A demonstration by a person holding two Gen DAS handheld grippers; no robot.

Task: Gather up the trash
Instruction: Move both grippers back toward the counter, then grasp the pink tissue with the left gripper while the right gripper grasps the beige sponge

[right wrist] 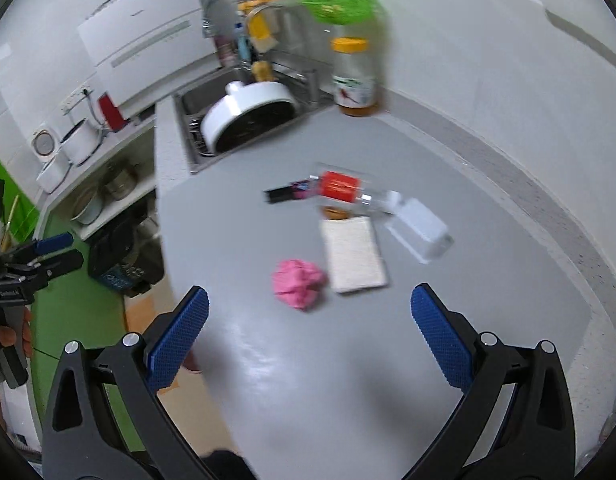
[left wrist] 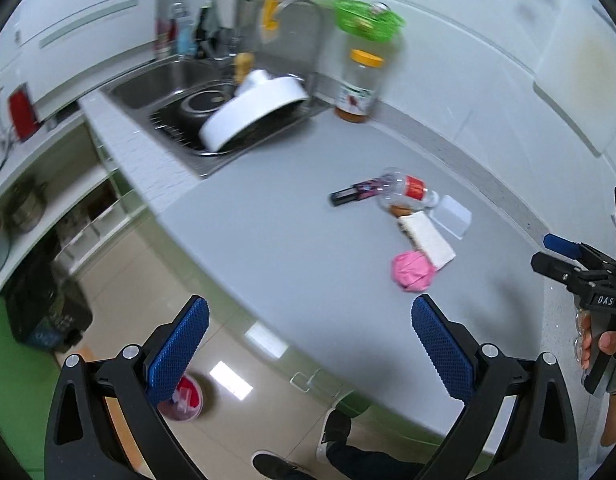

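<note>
While both claws, left and right, gape empty, the bench carries one bottle, one pink wad, one sponge, one white tub, clustered mid-bench.

Grey counter, steel sink, seemingly tiled floor

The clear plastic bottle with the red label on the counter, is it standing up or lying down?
Lying down. The clear plastic bottle rests on its side on the grey counter, its length flat along the surface.
</note>
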